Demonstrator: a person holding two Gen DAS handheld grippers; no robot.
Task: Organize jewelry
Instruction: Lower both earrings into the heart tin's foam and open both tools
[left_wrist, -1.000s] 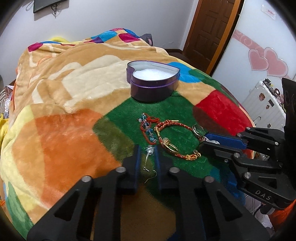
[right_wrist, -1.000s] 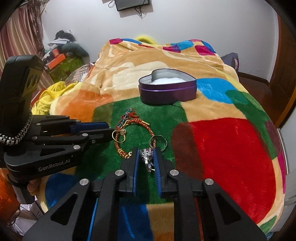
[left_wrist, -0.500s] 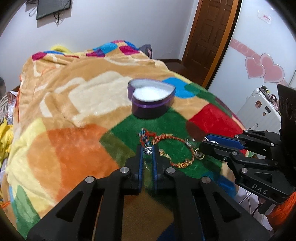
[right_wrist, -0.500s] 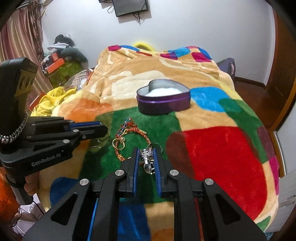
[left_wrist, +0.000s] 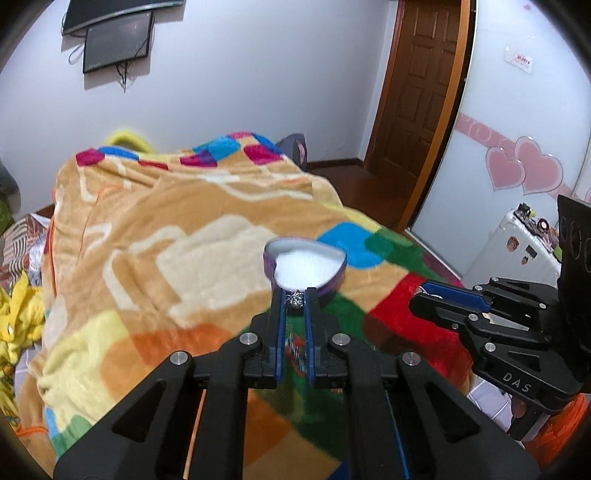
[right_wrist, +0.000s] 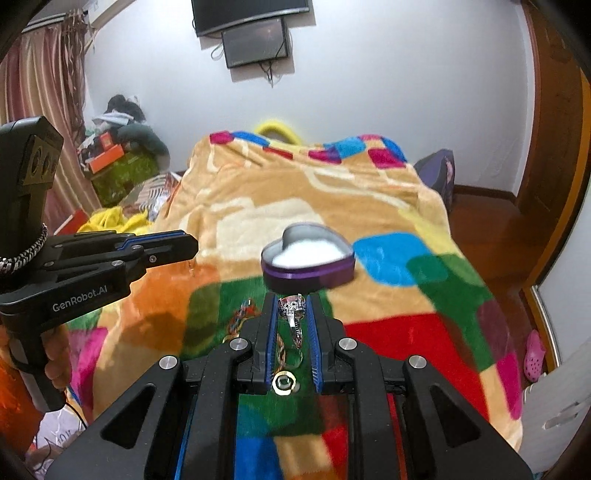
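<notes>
- Pinching a small silver earring (left_wrist: 296, 298) between its blue-lined fingers, the left gripper (left_wrist: 295, 300) sits at the lower centre of the left wrist view, its tips just in front of the heart-shaped purple tin (left_wrist: 305, 266).
- That tin stands open on the patchwork blanket (left_wrist: 155, 240) near the middle of the frame, with a white lining filling its inside.
- In the right wrist view, the right gripper (right_wrist: 293, 308) is clamped on a silver jewelled piece (right_wrist: 293, 309), which hangs down between the fingers at the lower centre of the frame.
- The heart-shaped tin lies just above those fingertips in the picture, on the border between the tan and green patches.
- A red and gold braided bracelet (right_wrist: 240, 316) lies on the green patch at the lower left of the right gripper, partly hidden by it; a gold ring (right_wrist: 283, 382) shows low between the fingers.
- The right gripper appears at the right edge of the left wrist view, jaws drawn together, with something silvery at the tip.
- A wall-mounted screen (right_wrist: 256, 37) hangs at the top of the frame, and a wooden door (left_wrist: 417, 92) stands at the upper right of the left wrist view.
</notes>
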